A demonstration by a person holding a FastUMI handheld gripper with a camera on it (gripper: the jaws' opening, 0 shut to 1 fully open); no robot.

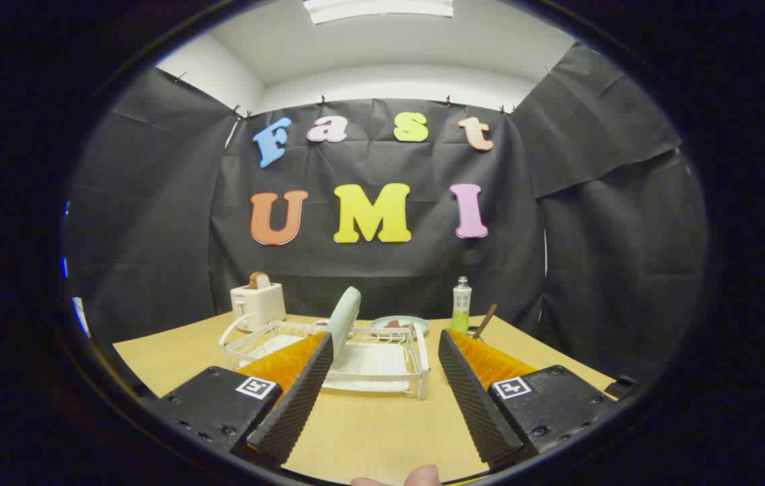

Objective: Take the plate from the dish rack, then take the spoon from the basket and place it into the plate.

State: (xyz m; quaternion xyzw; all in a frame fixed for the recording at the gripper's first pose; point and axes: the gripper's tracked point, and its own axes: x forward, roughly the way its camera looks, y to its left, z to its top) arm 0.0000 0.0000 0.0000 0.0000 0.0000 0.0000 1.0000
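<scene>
1. standing on edge in the white wire dish rack (382, 368), the pale green round plate (344, 316) sits just beyond the left fingertip, rim facing the gripper (386, 341).
2. black ribbed fingers (301, 395) spread wide, holding nothing; plate lies off the gap's centre, toward the left finger.
3. likely next: shift left, straddle the rim.
4. brown-handled spoon (487, 320) pokes up from a basket beyond the right finger, beside a green bottle (461, 304).

The left finger (298, 388) covers the near left corner of the dish rack (382, 364). The basket sits behind the right finger (467, 388), leaving a brown handle (487, 320) poking up. Food on the far dish (399, 326) is too small to identify.
</scene>
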